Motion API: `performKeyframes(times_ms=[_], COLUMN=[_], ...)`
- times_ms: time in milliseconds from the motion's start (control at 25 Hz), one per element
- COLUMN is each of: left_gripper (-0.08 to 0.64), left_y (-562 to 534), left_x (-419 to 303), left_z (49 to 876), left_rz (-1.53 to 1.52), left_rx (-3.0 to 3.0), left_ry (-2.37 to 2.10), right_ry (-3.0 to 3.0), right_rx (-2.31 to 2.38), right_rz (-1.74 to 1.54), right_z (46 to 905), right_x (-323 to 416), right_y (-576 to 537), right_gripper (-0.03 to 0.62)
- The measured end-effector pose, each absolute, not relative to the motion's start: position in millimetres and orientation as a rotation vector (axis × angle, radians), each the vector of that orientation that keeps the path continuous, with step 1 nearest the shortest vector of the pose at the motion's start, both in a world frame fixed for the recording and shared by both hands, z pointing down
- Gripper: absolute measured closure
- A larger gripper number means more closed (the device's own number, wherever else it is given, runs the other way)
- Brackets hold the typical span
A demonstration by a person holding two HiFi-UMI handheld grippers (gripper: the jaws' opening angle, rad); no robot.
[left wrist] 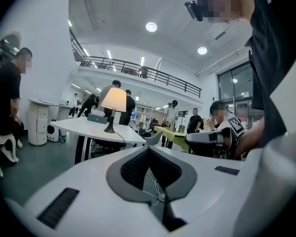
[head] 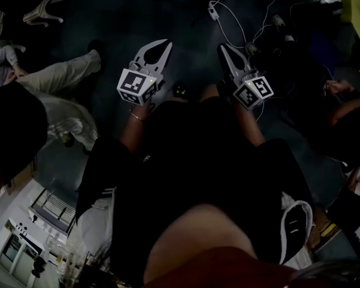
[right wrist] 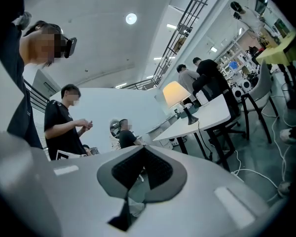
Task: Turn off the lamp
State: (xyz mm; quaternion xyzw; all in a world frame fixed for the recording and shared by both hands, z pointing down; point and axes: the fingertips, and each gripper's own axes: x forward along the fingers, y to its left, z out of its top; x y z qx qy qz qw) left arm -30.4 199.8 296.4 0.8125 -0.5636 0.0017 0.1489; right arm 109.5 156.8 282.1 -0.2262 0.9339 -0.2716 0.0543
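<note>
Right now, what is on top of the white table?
The lit lamp stands on the table, with a dark green box beside it. Anything lying behind the box or the lamp's base is covered from here.

**A big bright room with tables and people**

A white table [left wrist: 96,127] stands on the dark floor [left wrist: 24,167]. A small green box [left wrist: 97,118] sits on top of it. By the wall is a round white cabinet [left wrist: 38,125], and a person in a black shirt [left wrist: 5,100] is just beside it. More people stand behind the table. Further right is a yellow-green table [left wrist: 175,134]. High up, a balcony with a dark railing [left wrist: 138,70] runs across the room. Round lights [left wrist: 151,26] shine in the ceiling. White cables [head: 240,26] lie on the floor. A white thing shaped like a hanger [head: 45,5] lies well apart from them.
</note>
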Motion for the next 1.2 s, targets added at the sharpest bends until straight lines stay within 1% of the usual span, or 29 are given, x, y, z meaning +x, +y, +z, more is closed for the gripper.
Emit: performKeyframes(times_ms=[440,720,1200], left_gripper=[0.554,0.554,0.554], left_y=[203,198,136], left_x=[-35,-53,-55], left_z=[301,304,313], left_rz=[-0.015,0.007,0.046], left_rx=[2.318,2.28,2.323], left_ry=[-1.635,-1.678,-1.589], right_ry=[2.832,2.822,2.776], right_rx=[-0.699,-0.684,-0.79], right_rz=[-0.829,-0.84,-0.859], right_z=[282,286,303], right_x=[110,100,103], right_y=[151,135,86], right_gripper=[0.591,0.591,0.591])
